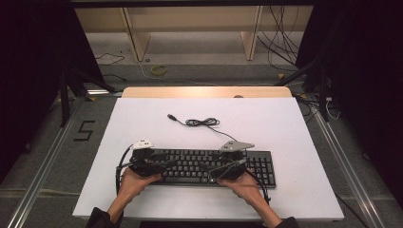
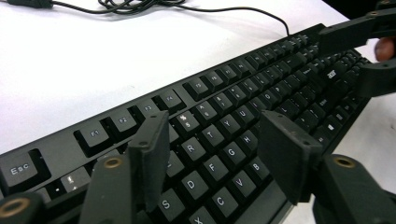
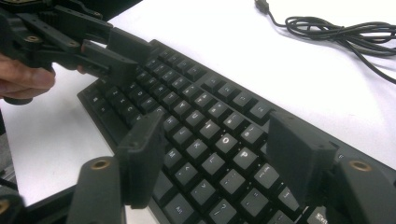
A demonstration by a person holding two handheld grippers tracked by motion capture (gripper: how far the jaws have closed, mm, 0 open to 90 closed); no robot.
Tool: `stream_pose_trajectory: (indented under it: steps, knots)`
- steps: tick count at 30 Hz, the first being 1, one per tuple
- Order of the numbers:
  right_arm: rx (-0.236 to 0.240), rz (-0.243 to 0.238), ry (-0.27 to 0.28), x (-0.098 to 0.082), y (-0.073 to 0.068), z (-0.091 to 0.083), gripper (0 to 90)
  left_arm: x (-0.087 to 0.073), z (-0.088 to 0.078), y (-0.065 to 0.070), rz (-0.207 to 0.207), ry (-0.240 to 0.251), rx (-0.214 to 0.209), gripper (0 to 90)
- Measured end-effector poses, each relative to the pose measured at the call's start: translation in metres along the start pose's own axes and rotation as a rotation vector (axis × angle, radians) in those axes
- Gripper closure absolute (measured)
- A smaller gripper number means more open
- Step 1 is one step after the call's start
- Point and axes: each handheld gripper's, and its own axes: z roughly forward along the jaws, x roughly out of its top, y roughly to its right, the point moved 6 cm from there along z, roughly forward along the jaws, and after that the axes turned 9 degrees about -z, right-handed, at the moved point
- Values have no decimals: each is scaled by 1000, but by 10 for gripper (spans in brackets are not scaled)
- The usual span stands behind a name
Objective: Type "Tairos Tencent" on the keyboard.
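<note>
A black keyboard [image 1: 204, 166] lies along the near part of the white tabletop [image 1: 142, 118], its cable [image 1: 202, 122] coiled loosely behind it. My left gripper [image 1: 151, 161] hovers over the keyboard's left end. In the left gripper view its jaws [image 2: 215, 135] stand wide apart above the letter keys [image 2: 233, 93], with nothing between the pads. My right gripper [image 1: 230, 164] sits over the right part of the letter block, and its jaws [image 3: 217, 135] are spread above the keys [image 3: 196, 102] near O and P. Each gripper view also shows the other gripper [image 2: 359, 51] [image 3: 112, 56] farther along the keyboard.
The cable's USB plug [image 1: 172, 116] lies loose on the table behind the keyboard. White surface stretches to the far edge and both sides. Beyond the table are wooden frames [image 1: 138, 33], floor cables [image 1: 285, 42] and dark stands [image 1: 71, 85].
</note>
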Motion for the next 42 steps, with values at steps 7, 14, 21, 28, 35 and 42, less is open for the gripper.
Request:
stream_pose_trajectory:
  steps: [7,14,21,28,35,42]
  knots:
    - [-5,4,-8,2,2,4,460,2,-9,1,1,32,-12,378]
    - [-16,-11,-32,5,2,11,573,3,-15,2,1,54,-19,354]
    - [-30,-24,-57,5,3,19,733,2,-20,4,14,66,-30,329]
    - [-27,-33,-79,2,3,28,840,0,-24,4,15,72,-34,322]
    - [-24,-32,-105,0,3,34,895,-5,-27,6,26,79,-44,315]
    - [-22,-35,-130,-4,3,39,900,-7,-32,7,36,102,-50,312]
